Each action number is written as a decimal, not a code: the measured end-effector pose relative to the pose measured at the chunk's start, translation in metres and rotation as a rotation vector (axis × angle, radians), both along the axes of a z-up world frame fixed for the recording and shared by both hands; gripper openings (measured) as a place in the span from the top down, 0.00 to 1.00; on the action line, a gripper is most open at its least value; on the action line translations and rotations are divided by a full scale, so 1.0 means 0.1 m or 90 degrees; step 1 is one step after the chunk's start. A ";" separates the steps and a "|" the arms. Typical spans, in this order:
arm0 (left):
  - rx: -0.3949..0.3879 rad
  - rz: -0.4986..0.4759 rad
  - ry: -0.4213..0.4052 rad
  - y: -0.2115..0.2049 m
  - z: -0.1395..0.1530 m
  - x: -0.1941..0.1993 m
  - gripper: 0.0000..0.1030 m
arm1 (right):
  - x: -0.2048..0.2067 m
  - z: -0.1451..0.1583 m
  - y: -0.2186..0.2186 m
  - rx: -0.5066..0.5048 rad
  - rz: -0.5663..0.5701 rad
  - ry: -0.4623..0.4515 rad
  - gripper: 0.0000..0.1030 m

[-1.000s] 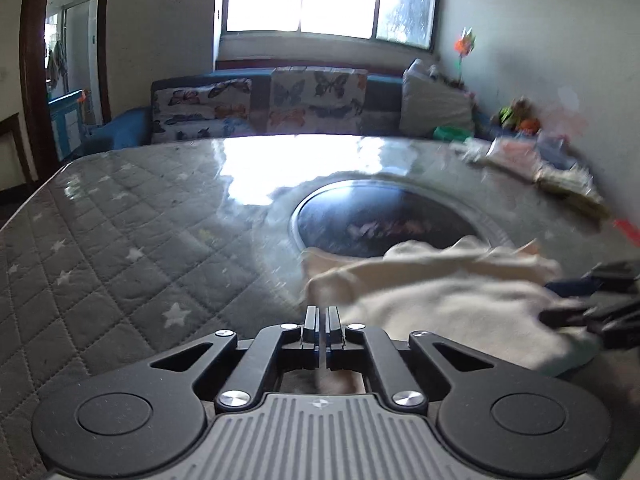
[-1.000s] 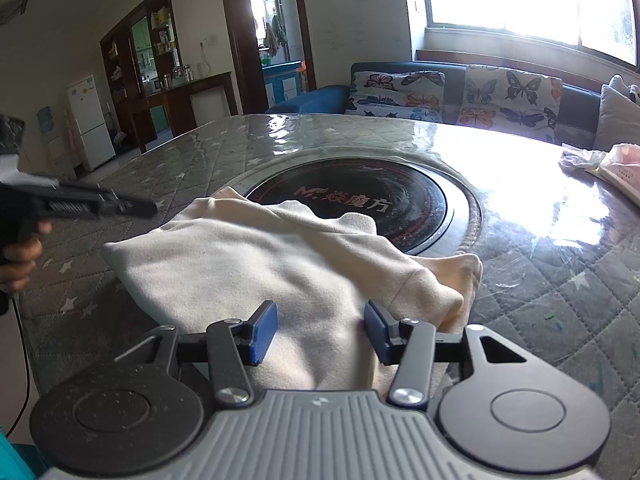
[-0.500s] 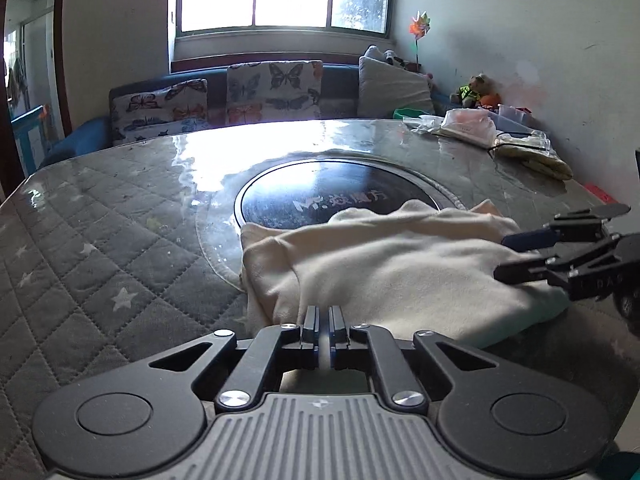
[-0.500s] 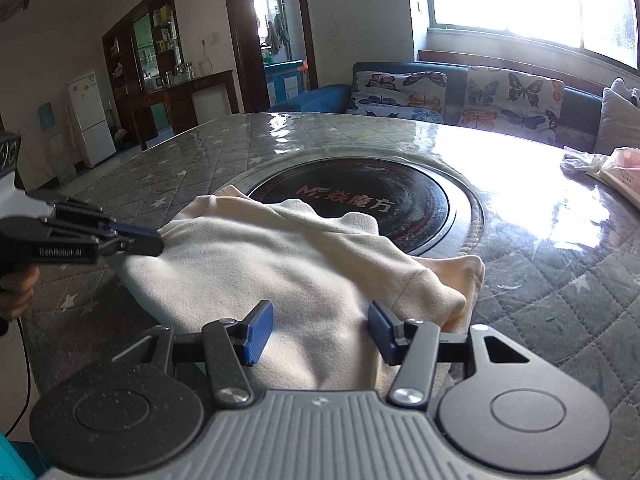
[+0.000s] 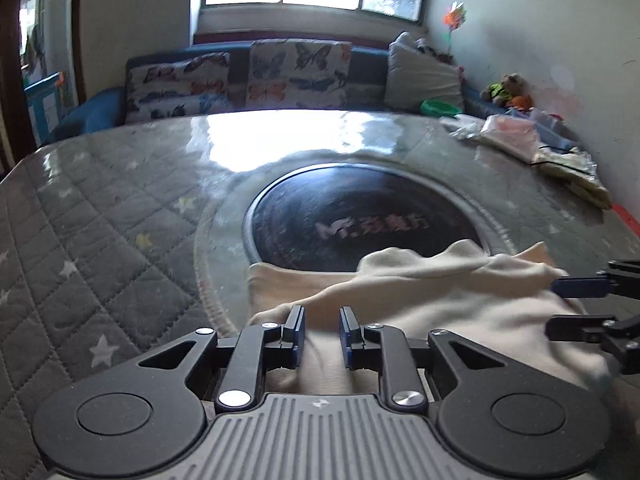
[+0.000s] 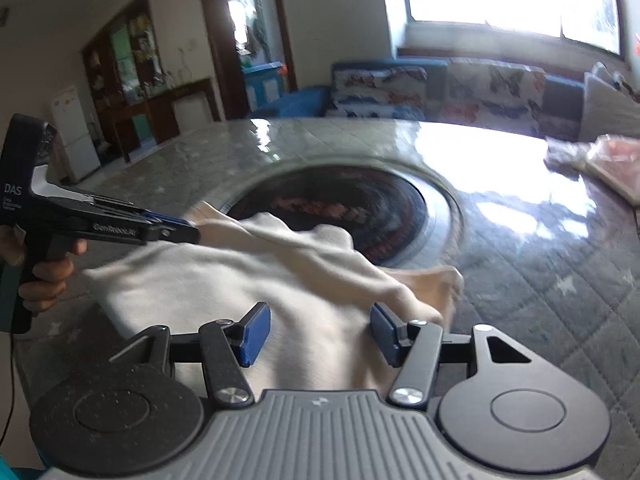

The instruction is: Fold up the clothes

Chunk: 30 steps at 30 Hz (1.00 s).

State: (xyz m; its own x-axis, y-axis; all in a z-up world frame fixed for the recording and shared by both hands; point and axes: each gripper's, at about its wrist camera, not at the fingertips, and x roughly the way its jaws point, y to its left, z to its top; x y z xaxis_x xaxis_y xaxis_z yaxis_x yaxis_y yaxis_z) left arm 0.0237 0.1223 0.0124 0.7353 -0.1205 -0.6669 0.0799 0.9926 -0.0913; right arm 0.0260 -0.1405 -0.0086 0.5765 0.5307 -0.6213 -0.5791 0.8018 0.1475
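L wrist view: left gripper (image 5: 322,334) jaws narrow, opening; cream folded cotton garment (image 5: 452,300) lies between and ahead of them, pads not pressing it. R wrist view: right gripper (image 6: 316,334) jaws approx half wide, opening, garment (image 6: 224,280) between them on grey quilted star-print table cover (image 6: 560,280).

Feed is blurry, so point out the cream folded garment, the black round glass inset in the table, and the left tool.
cream folded garment (image 6: 224,292), right wrist view, flat top layer
black round glass inset (image 5: 360,220), left wrist view, centre
left tool (image 5: 322,332), left wrist view, between fingertips
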 end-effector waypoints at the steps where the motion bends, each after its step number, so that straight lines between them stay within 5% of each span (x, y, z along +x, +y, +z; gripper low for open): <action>1: -0.002 0.000 -0.002 0.00 0.01 0.00 0.79 | 0.01 0.01 -0.02 0.005 -0.004 0.003 0.46; 10: -0.004 -0.036 -0.022 -0.20 0.10 0.12 0.70 | 0.19 0.17 0.21 0.027 0.023 -0.012 0.57; 20: 0.004 -0.010 0.016 -0.12 -0.07 0.33 0.60 | 0.44 -0.04 0.33 0.003 -0.005 0.024 0.66; 30: 0.019 -0.040 -0.039 -0.24 0.09 0.04 0.56 | 0.10 0.12 0.24 0.009 0.021 -0.013 0.65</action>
State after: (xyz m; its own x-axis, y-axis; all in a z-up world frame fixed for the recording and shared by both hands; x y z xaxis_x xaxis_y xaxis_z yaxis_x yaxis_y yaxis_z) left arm 0.0276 0.0980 0.0216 0.7660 -0.1491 -0.6254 0.1469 0.9876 -0.0556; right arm 0.0364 -0.1161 0.0037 0.5711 0.5582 -0.6018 -0.6084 0.7800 0.1462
